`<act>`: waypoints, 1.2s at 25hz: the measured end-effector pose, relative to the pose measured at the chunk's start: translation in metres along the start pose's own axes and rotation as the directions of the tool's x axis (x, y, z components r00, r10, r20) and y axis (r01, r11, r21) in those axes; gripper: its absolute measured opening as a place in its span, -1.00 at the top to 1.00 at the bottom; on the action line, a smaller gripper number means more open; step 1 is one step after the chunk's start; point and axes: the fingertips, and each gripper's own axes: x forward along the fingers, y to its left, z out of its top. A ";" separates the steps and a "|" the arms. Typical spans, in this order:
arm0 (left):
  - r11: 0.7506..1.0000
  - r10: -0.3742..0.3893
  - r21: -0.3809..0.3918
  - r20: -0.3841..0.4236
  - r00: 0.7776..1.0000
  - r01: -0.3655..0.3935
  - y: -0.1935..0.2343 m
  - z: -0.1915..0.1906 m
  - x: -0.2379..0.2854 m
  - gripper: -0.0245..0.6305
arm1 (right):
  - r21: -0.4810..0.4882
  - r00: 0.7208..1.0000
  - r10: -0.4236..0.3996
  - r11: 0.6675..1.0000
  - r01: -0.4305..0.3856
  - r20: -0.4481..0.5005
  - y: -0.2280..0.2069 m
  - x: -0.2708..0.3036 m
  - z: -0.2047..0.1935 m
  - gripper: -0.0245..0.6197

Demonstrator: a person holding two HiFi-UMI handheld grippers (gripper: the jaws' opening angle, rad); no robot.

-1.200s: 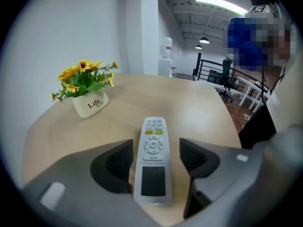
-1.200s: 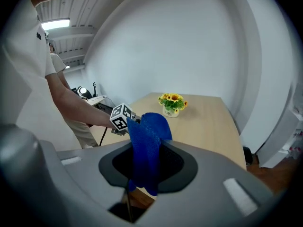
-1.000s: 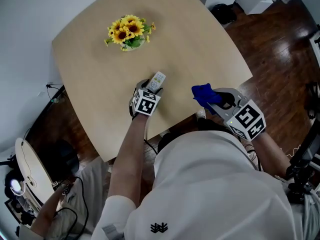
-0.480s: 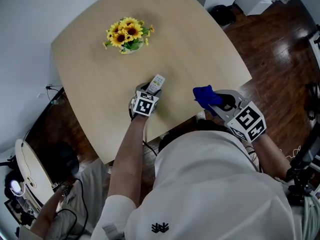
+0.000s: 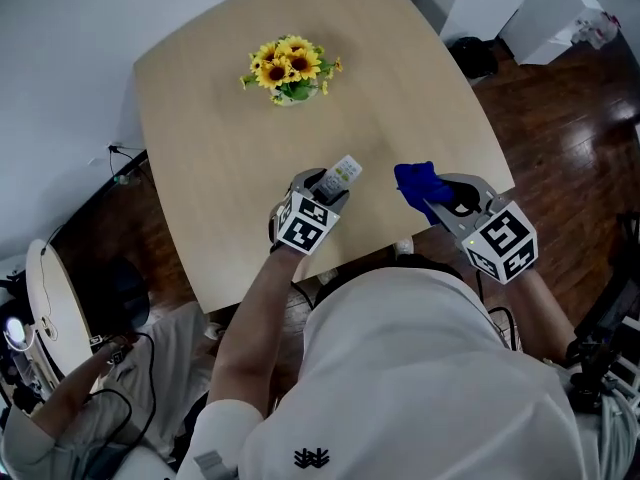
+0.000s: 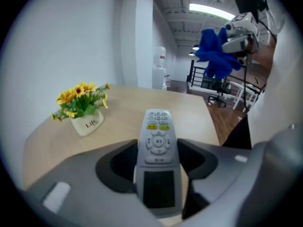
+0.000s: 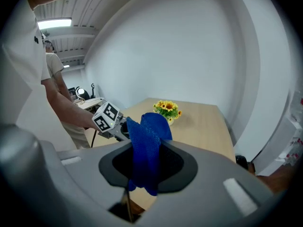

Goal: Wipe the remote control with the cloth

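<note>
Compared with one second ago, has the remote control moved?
Yes. The remote control, clamped in the left hand-held gripper, has lifted up off the table.

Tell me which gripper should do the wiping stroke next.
Right. The right gripper is shut on the crumpled blue cloth, near the grey rectangular remote control. The left gripper is shut on that remote and should probably just hold it steady.

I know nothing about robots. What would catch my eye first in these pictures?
A bright blue cloth bunched in the right hand-held gripper, close to the near edge of the table, stands out first. Beside it, the left hand-held gripper is clamped on a grey remote control. A small pot of sunflowers sits at the far side of the table.
</note>
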 end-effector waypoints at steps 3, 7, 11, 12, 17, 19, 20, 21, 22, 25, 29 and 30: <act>0.999 -0.023 0.032 0.040 0.999 0.022 -0.016 0.027 -0.023 0.07 | -0.048 0.999 0.023 0.999 -0.021 0.049 0.002 0.004 0.029 0.66; 0.997 -0.029 0.067 0.085 0.996 0.023 -0.033 0.059 -0.049 0.07 | -0.127 0.989 0.099 0.988 -0.085 0.113 0.024 0.015 0.069 0.66; 0.995 -0.025 0.103 0.111 0.994 0.014 -0.049 0.082 -0.071 0.07 | -0.216 0.965 0.218 0.959 -0.184 0.147 0.067 0.029 0.097 0.66; 0.994 -0.023 0.108 0.116 0.993 0.011 -0.053 0.087 -0.076 0.07 | -0.225 0.959 0.246 0.951 -0.210 0.144 0.078 0.032 0.100 0.66; 0.994 0.014 0.109 0.138 0.990 -0.030 -0.061 0.101 -0.099 0.07 | -0.259 0.924 0.368 0.907 -0.333 0.102 0.121 0.048 0.097 0.66; 0.994 0.037 0.101 0.138 0.990 -0.051 -0.059 0.098 -0.106 0.07 | -0.275 0.921 0.378 0.899 -0.341 0.095 0.125 0.051 0.097 0.66; 0.994 0.047 0.095 0.136 0.990 -0.060 -0.059 0.094 -0.109 0.07 | -0.279 0.921 0.379 0.898 -0.341 0.092 0.125 0.052 0.097 0.66; 0.994 0.056 0.089 0.132 0.990 -0.068 -0.059 0.090 -0.112 0.07 | -0.283 0.922 0.376 0.897 -0.339 0.088 0.124 0.053 0.097 0.66; 0.994 0.064 0.084 0.128 0.990 -0.075 -0.059 0.086 -0.114 0.07 | -0.288 0.925 0.370 0.898 -0.333 0.083 0.121 0.054 0.095 0.66; 0.994 0.079 0.068 0.117 0.990 -0.087 -0.060 0.076 -0.118 0.07 | -0.291 0.936 0.344 0.905 -0.309 0.078 0.109 0.054 0.092 0.66; 0.994 0.088 0.053 0.106 0.990 -0.094 -0.060 0.065 -0.121 0.07 | -0.274 0.950 0.303 0.923 -0.271 0.080 0.089 0.053 0.091 0.66; 0.994 0.091 0.053 0.104 0.990 -0.097 -0.060 0.064 -0.122 0.07 | -0.269 0.954 0.290 0.928 -0.260 0.081 0.082 0.052 0.091 0.66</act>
